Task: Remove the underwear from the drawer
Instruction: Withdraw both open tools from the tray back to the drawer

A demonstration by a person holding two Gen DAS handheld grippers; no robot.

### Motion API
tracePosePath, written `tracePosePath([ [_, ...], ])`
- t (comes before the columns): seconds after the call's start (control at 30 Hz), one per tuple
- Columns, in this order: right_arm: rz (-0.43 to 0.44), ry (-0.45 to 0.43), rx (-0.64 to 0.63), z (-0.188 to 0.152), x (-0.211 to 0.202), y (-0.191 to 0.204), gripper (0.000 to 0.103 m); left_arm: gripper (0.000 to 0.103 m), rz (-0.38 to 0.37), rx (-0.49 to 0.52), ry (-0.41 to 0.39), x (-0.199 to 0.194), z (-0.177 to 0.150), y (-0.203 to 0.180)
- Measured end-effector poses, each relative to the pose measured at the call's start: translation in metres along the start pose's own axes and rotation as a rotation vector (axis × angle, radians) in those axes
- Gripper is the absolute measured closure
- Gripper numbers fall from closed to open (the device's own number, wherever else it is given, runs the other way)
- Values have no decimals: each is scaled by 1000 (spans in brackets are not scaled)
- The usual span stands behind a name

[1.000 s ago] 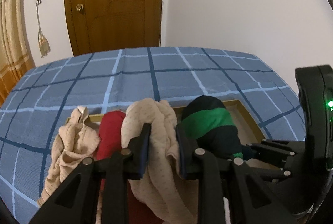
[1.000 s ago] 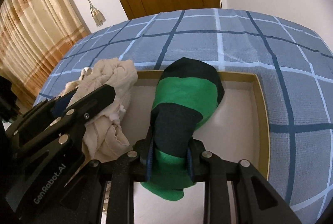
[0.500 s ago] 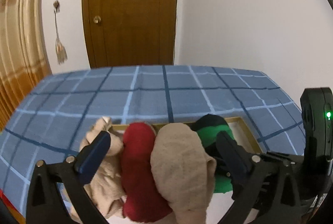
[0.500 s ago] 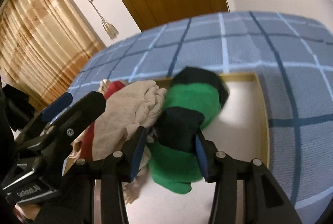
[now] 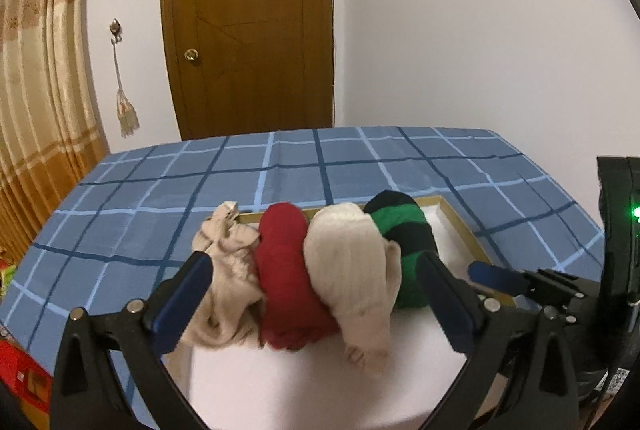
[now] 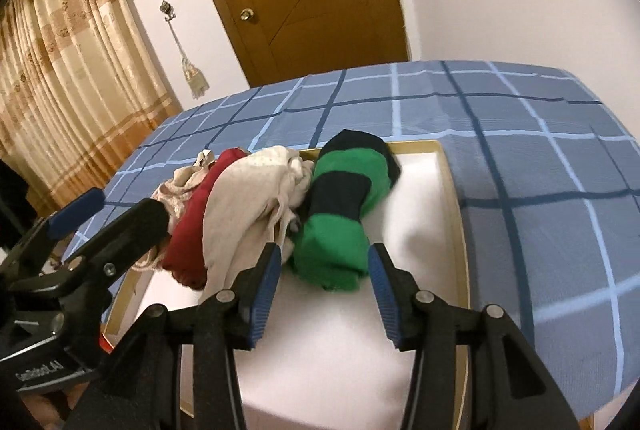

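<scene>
A shallow drawer (image 5: 466,226) with a gold rim and white bottom lies on the blue checked bed. In it lie several rolled underwear pieces: a beige one (image 5: 224,270), a red one (image 5: 286,270), a cream one (image 5: 352,270) and a green-and-navy one (image 5: 404,238). My left gripper (image 5: 312,294) is open, its fingers wide apart on either side of the pile, holding nothing. My right gripper (image 6: 324,282) is open just in front of the green-and-navy piece (image 6: 344,214), apart from it. The left gripper's fingers (image 6: 132,226) also show in the right wrist view.
The bed (image 6: 540,134) with the blue checked cover spreads around the drawer. A brown door (image 5: 252,22) and white wall stand behind it. Beige curtains (image 6: 60,78) hang at the left. The drawer's white bottom (image 6: 416,202) is bare at the right.
Both grippers have opened and pulled back. The left let go of the cream piece and the right let go of the green-and-navy piece; both pieces now lie in the drawer.
</scene>
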State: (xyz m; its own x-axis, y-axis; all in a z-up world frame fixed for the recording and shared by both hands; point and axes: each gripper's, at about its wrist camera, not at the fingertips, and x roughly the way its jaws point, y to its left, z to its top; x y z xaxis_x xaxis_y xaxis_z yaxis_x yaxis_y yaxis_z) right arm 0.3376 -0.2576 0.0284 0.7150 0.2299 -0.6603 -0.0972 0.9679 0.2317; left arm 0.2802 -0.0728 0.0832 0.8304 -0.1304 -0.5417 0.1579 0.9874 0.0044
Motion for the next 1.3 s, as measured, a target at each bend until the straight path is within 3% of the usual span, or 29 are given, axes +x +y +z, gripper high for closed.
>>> tracePosePath([
  [0.13, -8, -39, 24, -15, -13, 2, 52, 0, 13, -4, -5, -15, -13, 5],
  [0.23, -13, -53, 50, -26, -21, 1, 37, 0, 31, 3, -15, -23, -20, 8],
  [0.73, 85, -76, 138, -74, -60, 4, 37, 0, 37, 45, 27, -51, -75, 14],
  [1.3, 71, -124, 91, -116, -97, 24, 37, 0, 2, 28, 52, -77, -112, 15],
])
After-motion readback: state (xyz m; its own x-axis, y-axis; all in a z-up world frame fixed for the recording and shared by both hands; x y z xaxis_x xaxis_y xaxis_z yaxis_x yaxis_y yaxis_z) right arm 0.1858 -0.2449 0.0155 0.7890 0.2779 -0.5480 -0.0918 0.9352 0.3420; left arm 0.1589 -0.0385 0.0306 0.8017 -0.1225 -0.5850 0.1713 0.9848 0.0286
